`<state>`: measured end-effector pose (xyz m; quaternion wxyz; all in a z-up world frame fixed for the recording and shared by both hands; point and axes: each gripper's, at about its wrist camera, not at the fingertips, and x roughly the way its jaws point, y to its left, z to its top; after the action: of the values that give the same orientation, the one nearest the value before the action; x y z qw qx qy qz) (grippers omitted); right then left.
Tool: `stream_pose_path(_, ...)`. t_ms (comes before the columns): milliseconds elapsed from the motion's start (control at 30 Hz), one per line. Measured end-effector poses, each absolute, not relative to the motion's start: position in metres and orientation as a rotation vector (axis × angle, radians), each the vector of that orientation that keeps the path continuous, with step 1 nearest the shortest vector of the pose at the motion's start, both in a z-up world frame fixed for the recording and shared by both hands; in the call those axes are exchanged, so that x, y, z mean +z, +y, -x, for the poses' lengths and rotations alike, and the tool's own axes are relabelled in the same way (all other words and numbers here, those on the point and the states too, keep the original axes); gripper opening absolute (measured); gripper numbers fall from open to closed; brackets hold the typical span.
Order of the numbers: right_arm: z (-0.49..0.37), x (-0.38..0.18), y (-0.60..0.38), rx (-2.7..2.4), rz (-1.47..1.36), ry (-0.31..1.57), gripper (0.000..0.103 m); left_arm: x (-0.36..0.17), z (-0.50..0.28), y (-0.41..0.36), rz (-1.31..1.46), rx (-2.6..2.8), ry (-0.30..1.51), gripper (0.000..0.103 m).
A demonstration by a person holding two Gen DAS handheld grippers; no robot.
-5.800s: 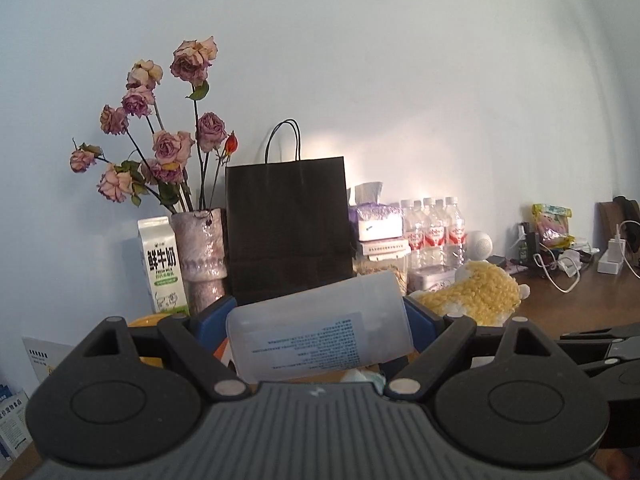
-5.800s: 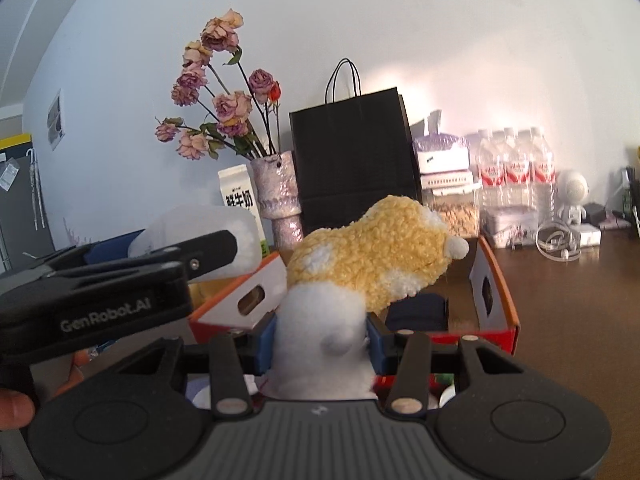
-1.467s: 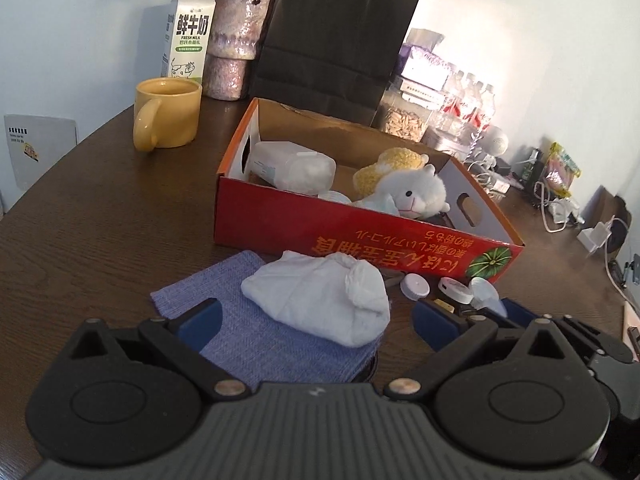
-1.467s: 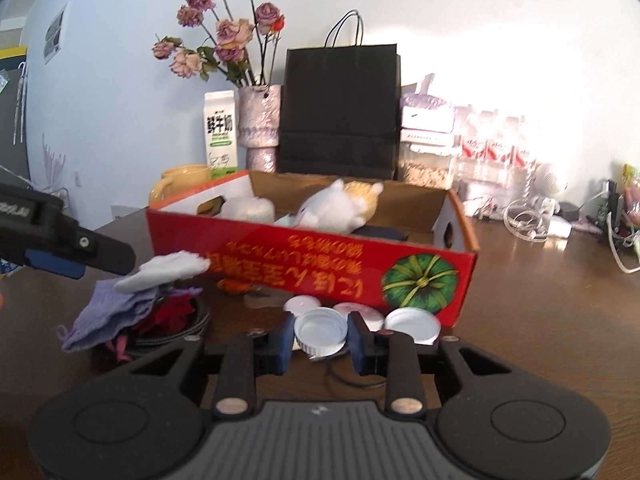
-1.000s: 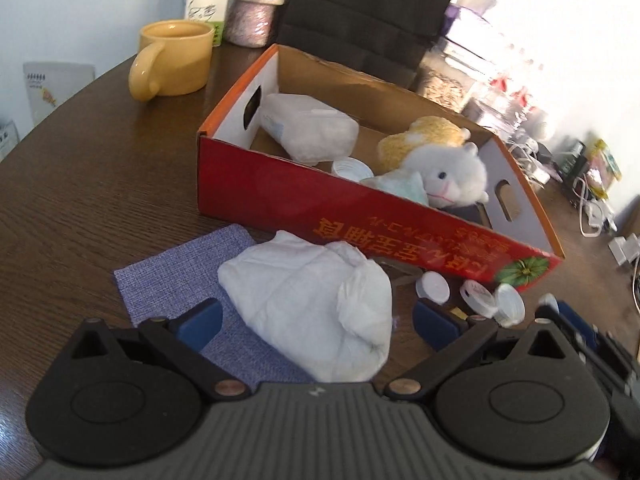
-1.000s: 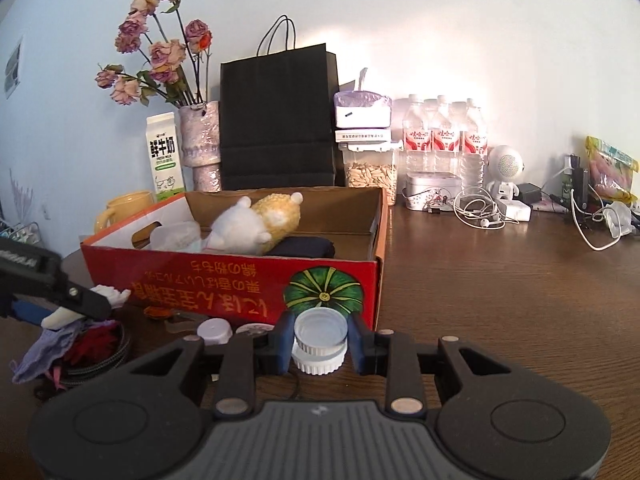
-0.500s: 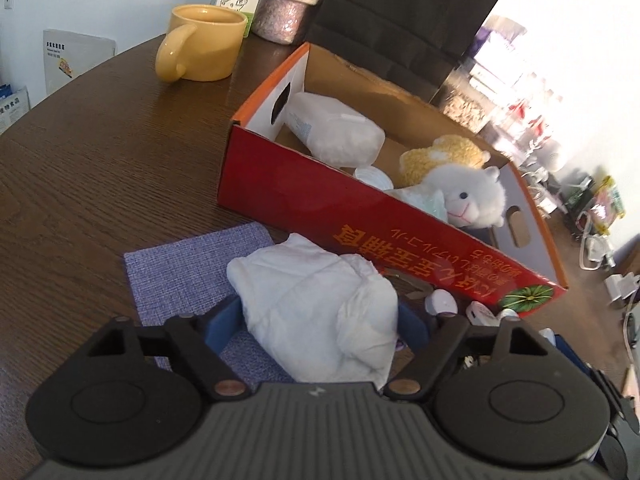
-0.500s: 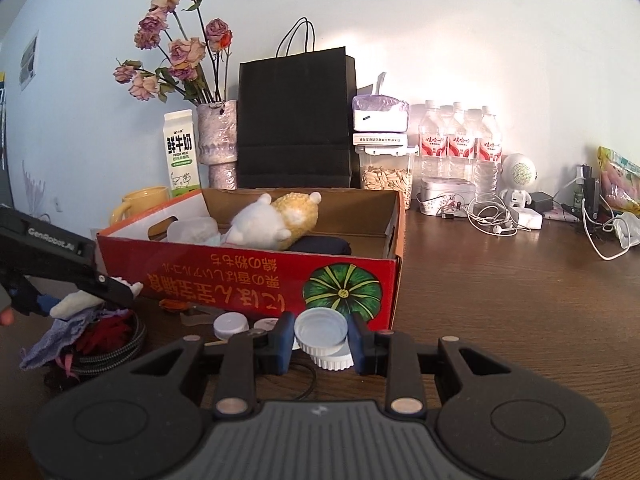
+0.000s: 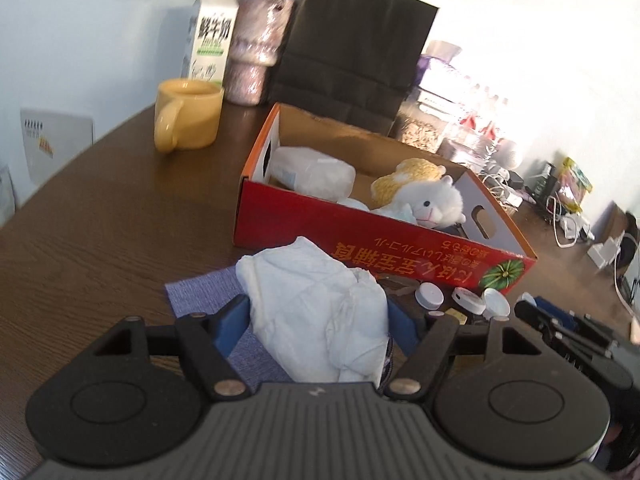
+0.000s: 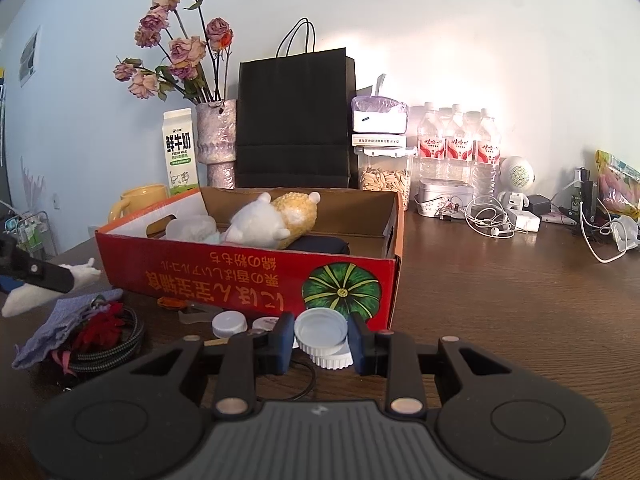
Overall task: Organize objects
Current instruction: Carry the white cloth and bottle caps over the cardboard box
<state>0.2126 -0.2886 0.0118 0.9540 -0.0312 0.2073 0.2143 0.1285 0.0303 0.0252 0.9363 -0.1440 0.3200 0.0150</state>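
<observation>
The red cardboard box (image 10: 256, 280) on the counter (image 10: 500, 288) holds one plush sheep (image 10: 272, 220), one clear plastic container (image 9: 312, 170) and one dark pouch (image 10: 320, 245). Three loose white caps (image 9: 464, 298) lie before it. The left hand-held gripper (image 9: 316, 320), jaws just closing, clamps a white cloth (image 9: 316, 312); the right hand-held gripper (image 10: 320, 340) pinches one white cap (image 10: 320, 330).

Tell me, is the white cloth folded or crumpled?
Crumpled: the white cloth is a wrinkled bundle between the left gripper pads, which have just been closing.
</observation>
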Motion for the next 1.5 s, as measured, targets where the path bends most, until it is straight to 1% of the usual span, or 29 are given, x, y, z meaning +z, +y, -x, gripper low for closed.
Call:
stream_pose_path(333,-0.208,0.013,-0.285,0.436,0.082,0.408,0.028,0.026,-0.107,0.023,0.164,0.018,0.555,0.073)
stream_pose_path(600,-0.201,0.018,-0.277,0.438,0.092,0.387,0.028,0.031,-0.108,0.017,0.134,-0.001,0.495,0.073)
stream_pose_path(1000,-0.211,0.042,-0.254,0.459,0.086,0.34,0.028,0.049,-0.135,0.001,0.114,-0.06,0.416,0.073)
stream_pose_path(1500,-0.263,0.067,-0.23,0.433,0.073,0.309,0.028,0.065,-0.192,-0.005,0.115,-0.059,0.374,0.073)
